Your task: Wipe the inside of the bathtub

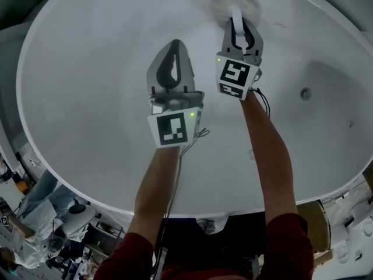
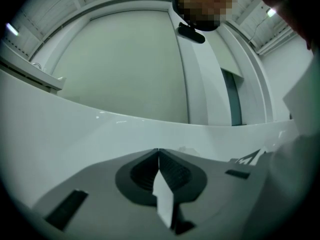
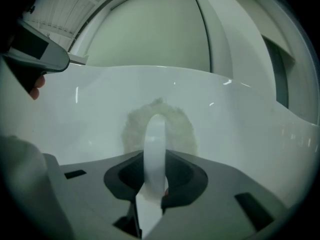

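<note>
Right tongs [image 3: 155,171] grip the handle of a fluffy scrubber [image 3: 132,129] against the bathtub [image 3: 250,129].

Head view overhead, gripper views inside bathtub [image 1: 87,80]

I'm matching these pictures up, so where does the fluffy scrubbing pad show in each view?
Head view: top centre, the pad against the tub wall, beyond the right gripper, which is shut on its white handle.
Left gripper view: not in it.
Right gripper view: centre, behind the handle.
Shared landmark: the white bathtub wall.
</note>
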